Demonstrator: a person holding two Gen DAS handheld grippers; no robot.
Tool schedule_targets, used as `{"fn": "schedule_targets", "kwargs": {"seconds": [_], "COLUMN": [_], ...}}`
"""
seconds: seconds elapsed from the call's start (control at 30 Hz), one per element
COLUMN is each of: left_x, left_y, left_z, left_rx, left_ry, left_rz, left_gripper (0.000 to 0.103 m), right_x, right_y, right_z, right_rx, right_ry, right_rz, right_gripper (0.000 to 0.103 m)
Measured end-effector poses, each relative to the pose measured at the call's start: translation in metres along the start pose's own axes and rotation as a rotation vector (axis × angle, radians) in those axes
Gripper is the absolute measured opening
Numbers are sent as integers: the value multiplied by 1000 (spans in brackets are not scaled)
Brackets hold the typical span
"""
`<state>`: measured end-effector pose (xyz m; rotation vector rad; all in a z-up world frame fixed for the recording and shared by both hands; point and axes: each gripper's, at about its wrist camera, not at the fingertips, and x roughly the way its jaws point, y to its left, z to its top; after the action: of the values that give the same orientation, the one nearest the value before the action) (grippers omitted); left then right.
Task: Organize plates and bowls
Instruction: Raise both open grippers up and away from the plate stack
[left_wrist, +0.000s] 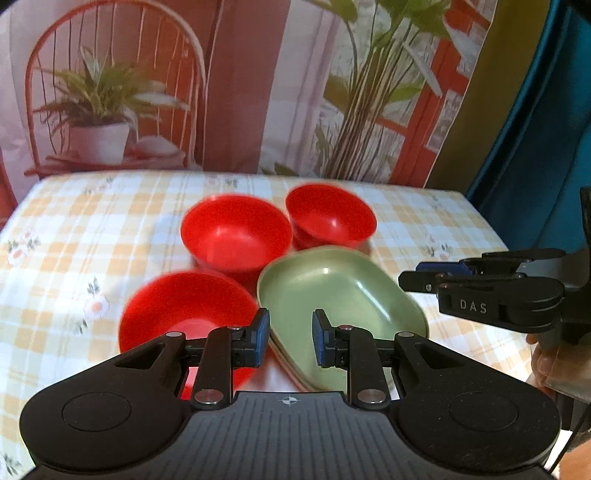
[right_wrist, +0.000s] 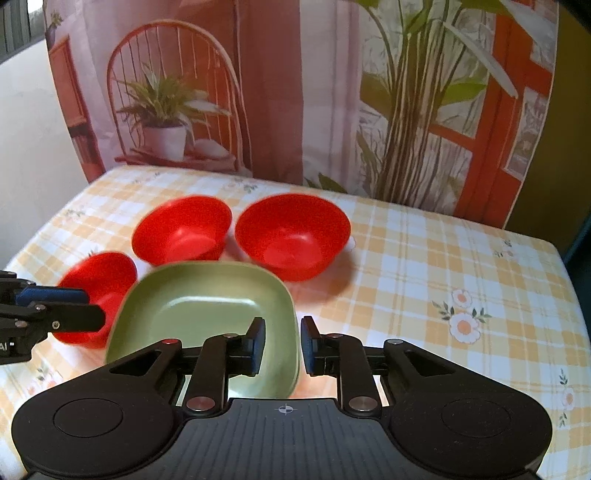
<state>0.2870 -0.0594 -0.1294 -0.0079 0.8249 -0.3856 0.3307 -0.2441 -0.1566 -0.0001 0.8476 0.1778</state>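
Between the slightly open right gripper (right_wrist: 282, 345), apparently unclamped, sits the green plate's (right_wrist: 207, 306) rim.

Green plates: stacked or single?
Stacked. The left wrist view shows several rims layered under the top green plate, near edge. Exact count cannot be told.

From here the three red bowls (right_wrist: 291, 236) look like smooth plastic with a soft gloss. The green plates (right_wrist: 207, 314) at six o'clock read matt, satin at most. The surface (right_wrist: 461, 266) wears a checked cloth, slightly rumpled. My left hand-held gripper (left_wrist: 291, 341) is matt black plastic with shiny metal pins.
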Motion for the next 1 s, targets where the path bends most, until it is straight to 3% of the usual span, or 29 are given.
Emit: {"fn": "schedule_targets", "kwargs": {"seconds": [0.3, 1.0], "left_x": [-16, -50], "left_y": [3, -2], "left_z": [41, 172], "left_rx": [41, 122], "left_ry": [-60, -264], "left_rz": [21, 104], "left_gripper": [25, 25], "right_x": [-23, -66], "right_y": [-8, -60], "right_z": [38, 151], "right_rx": [19, 36], "right_ry": [-79, -276], "right_rz": [22, -46], "right_gripper": [26, 30]}}
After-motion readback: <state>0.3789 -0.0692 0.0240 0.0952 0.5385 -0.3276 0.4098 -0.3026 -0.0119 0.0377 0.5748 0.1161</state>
